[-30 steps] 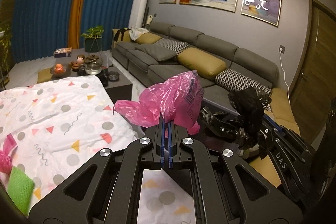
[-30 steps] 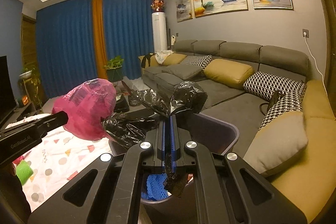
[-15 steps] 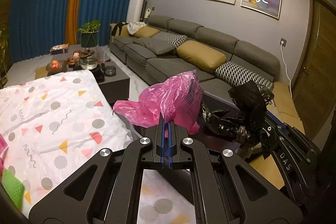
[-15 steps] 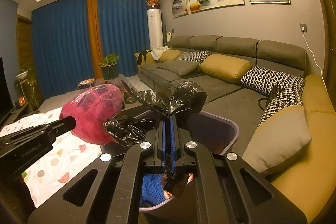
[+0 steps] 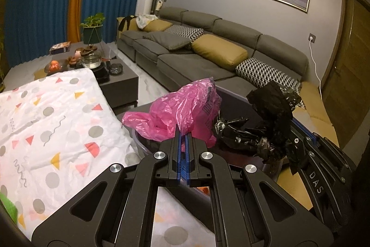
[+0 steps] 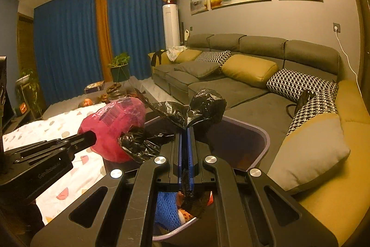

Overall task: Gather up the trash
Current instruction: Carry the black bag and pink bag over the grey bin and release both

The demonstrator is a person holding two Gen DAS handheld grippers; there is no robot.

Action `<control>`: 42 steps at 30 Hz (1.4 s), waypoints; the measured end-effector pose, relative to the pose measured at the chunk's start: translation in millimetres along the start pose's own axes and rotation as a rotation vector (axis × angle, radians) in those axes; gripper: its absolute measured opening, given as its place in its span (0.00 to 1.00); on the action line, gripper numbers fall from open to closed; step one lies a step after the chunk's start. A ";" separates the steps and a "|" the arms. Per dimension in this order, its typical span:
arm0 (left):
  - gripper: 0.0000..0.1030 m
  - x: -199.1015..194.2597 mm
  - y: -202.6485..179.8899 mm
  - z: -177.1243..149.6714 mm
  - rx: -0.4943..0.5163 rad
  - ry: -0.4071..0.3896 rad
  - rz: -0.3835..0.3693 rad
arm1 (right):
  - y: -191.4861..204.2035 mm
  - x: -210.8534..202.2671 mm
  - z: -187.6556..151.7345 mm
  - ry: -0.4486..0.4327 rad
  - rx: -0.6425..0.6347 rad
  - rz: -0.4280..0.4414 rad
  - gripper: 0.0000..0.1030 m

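My left gripper [image 5: 183, 131] is shut on a crumpled pink plastic bag [image 5: 182, 111] and holds it over the near rim of a purple-rimmed trash bin [image 6: 259, 131]. The pink bag also shows in the right wrist view [image 6: 115, 129]. My right gripper [image 6: 186, 131] is shut on a crumpled black plastic bag [image 6: 203, 105] and holds it above the bin's opening; the black bag also shows in the left wrist view [image 5: 270, 112]. Blue netting [image 6: 167, 210] and other trash lie inside the bin.
A white patterned cloth [image 5: 50, 122] covers the table to the left, with a green scrap [image 5: 7, 205] at its edge. A dark coffee table [image 5: 115, 80] with tea things stands beyond. A grey sofa [image 5: 208, 50] with cushions runs along the right.
Both grippers have moved forward with their bags, closer over the bin. The pink bag now hangs above the bin's rim. Both stay shut.
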State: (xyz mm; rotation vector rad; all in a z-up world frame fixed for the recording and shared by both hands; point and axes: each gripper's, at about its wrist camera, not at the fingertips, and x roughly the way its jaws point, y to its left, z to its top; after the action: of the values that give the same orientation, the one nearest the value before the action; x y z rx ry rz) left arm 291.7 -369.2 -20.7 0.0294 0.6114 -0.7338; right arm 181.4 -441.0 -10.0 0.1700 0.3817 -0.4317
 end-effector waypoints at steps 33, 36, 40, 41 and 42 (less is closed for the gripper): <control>0.75 -1.1 29.1 -19.5 -0.078 0.031 0.032 | -6.3 7.5 -14.5 0.037 0.013 0.024 0.46; 0.81 -15.4 36.4 -24.4 -0.091 0.011 0.064 | -5.9 0.8 -13.0 0.023 0.010 0.012 0.55; 0.86 -37.6 47.5 -28.7 -0.128 -0.015 0.094 | -3.9 -11.6 -13.1 0.012 0.013 0.006 0.64; 0.86 -43.4 49.9 -29.5 -0.133 -0.023 0.100 | -2.8 -14.8 -13.4 0.010 0.012 0.006 0.66; 0.86 -49.3 51.8 -30.7 -0.137 -0.030 0.109 | -1.5 -17.2 -14.3 0.007 0.010 0.007 0.67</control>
State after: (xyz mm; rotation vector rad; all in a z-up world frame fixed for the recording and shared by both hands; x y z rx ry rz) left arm 280.5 -292.6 -29.2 -0.0746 0.6250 -0.5851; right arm 161.6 -432.4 -16.4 0.1820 0.3855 -0.4266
